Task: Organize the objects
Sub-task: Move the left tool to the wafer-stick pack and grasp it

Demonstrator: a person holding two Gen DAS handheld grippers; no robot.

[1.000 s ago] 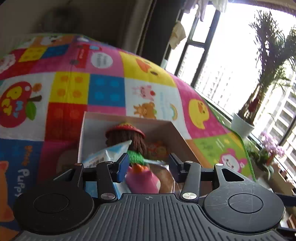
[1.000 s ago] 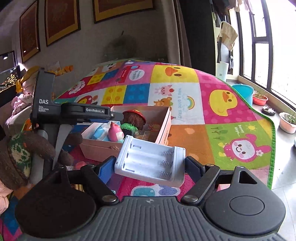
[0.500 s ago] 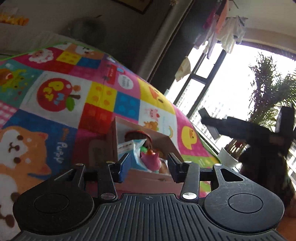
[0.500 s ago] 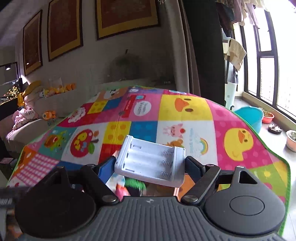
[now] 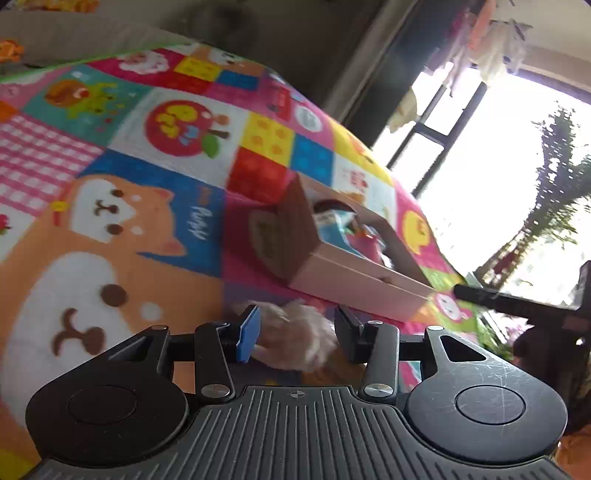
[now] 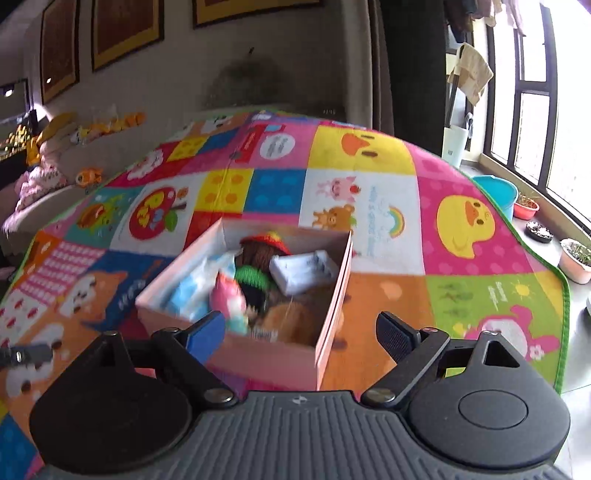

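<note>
Left gripper [image 5: 294,334] sits at lower center of its wrist view, fingers spread with nothing clamped; a pale, crumpled clear-plastic lump [image 5: 295,341], blurred, lies on the mat in the gap between them. Up and right of it the pink cardboard box [image 5: 354,288] rests on the play mat [image 5: 110,206], its long axis running from frame center toward the lower right, 1 brown end wall facing the camera. Blue and pink items show over its rim, too blurred to name. Beside an orange dog's face the mat reads "PUPPY".

Right gripper [image 6: 300,332] is wide apart and empty in its own view, hanging over the box's near wall. Inside the open box [image 6: 332,295] a white ribbed battery holder [image 6: 304,271] lies tilted against the right wall, long axis pointing toward the upper right. Left of it stand a knitted doll [image 6: 258,266] with red hat and green collar, a pink toy [image 6: 229,299], and a blue-white packet [image 6: 195,288]. Framed pictures [image 6: 122,29] hang at upper left.
</note>
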